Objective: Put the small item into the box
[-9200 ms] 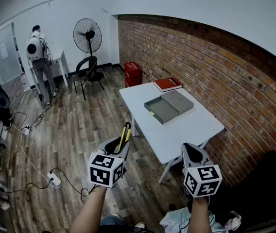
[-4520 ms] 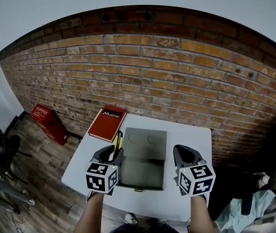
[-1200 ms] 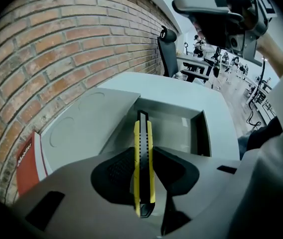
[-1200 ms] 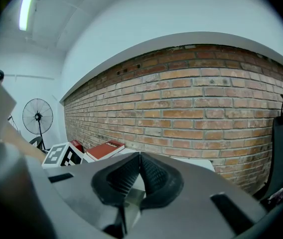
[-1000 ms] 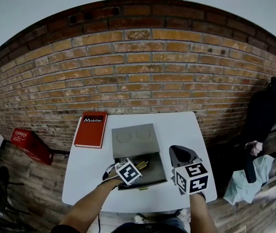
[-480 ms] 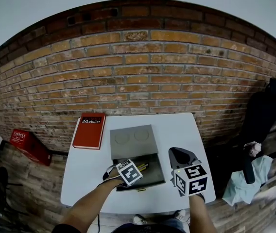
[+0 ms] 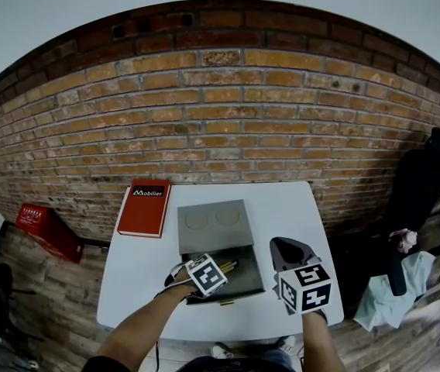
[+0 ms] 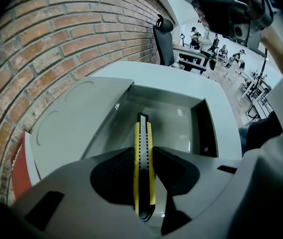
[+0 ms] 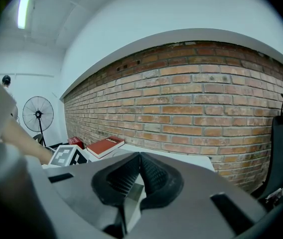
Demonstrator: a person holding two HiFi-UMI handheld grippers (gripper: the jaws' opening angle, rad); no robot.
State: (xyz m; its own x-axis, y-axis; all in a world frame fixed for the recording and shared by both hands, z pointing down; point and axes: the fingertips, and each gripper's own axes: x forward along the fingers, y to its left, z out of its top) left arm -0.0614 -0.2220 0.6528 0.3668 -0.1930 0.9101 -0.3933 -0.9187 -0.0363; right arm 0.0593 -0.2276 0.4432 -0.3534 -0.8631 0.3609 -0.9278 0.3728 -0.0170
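A yellow and black utility knife is clamped between the jaws of my left gripper, which is shut on it. The knife's tip points into the open grey box. In the head view the left gripper sits low inside the box, and the knife sticks out toward the right. I cannot tell whether the knife touches the box floor. The box's lid lies flat behind it. My right gripper hovers just right of the box, shut with nothing in it.
A red book lies on the white table left of the lid. A brick wall runs close behind the table. A black chair stands at the right, a red crate on the floor at the left.
Over nine seconds the person walked to the table and lowered the knife in the left gripper into the box. In the last second both grippers barely moved.
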